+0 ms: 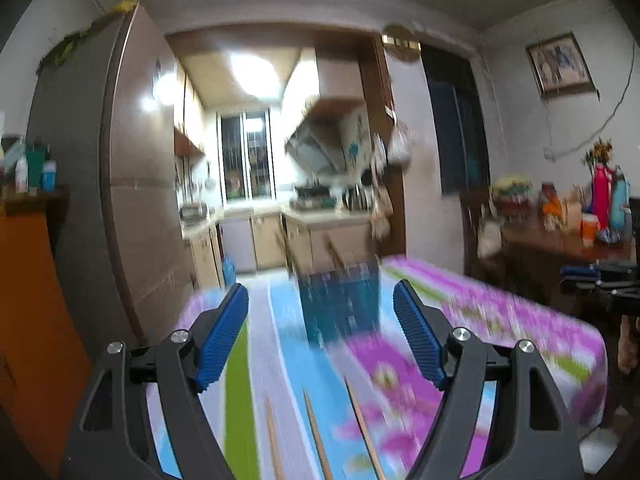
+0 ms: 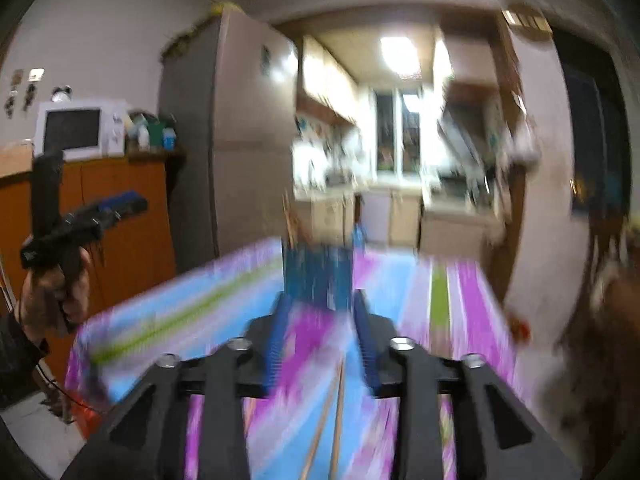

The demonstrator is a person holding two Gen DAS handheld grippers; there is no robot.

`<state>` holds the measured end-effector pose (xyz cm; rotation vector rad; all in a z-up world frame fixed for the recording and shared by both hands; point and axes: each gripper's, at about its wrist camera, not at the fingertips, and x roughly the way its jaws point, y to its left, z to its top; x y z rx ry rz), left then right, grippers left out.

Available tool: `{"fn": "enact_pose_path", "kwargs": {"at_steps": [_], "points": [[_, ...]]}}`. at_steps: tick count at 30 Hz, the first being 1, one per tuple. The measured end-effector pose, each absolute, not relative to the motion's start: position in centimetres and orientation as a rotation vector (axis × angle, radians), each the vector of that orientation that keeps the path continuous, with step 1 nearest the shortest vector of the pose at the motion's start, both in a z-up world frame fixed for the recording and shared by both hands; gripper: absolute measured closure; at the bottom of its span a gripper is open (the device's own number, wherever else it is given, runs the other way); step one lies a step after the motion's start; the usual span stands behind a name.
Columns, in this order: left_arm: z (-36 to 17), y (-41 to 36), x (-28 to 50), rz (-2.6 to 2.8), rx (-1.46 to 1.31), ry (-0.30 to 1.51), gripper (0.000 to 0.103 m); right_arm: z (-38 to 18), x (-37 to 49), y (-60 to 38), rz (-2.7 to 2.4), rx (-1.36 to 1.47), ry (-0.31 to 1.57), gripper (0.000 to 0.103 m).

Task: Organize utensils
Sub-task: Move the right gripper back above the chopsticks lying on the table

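Hovering over worktop (image 1: 500, 312): chopsticks (image 1: 316, 436) lie at near edge, long axes running front-to-back, below both tools; left tool (image 1: 320, 336) spread wide, right tool (image 2: 320, 340) barely parted, both empty; blue holder (image 1: 340, 304) ahead mid-worktop.

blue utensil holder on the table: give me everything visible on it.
The blue utensil holder is a tall, box-like container, dark blue to teal, apparently plastic with a perforated or ribbed wall, though motion blur hides detail. It stands upright on the striped floral tablecloth, near the far edge of the table. Thin wooden sticks, likely chopsticks, lean out of its top. No fingers touch it; more chopsticks lie on the cloth nearer the cameras.
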<state>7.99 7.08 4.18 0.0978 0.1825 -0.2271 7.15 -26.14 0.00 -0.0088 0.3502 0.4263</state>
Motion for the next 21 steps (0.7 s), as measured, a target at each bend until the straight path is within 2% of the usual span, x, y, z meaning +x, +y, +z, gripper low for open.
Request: {"fn": "enact_pose_path", "kwargs": {"at_steps": [3,7,17,21], "points": [[-0.1,7.3,6.8,-0.227,0.054,0.273,0.031,-5.0,5.1,-25.6,0.391,-0.020,0.424,0.083],[-4.6,7.4,6.4,-0.219,0.015,0.371,0.031,-8.6,5.0,-24.8,0.368,-0.030,0.475,0.083],[-9.6,6.2,5.6,-0.204,0.064,0.441,0.032,-11.4,5.5,-23.3,0.361,-0.069,0.499,0.083],[-11.4,5.7,5.8,-0.218,0.083,0.480,0.048,-11.6,5.2,-23.4,0.363,-0.053,0.487,0.087]]}}
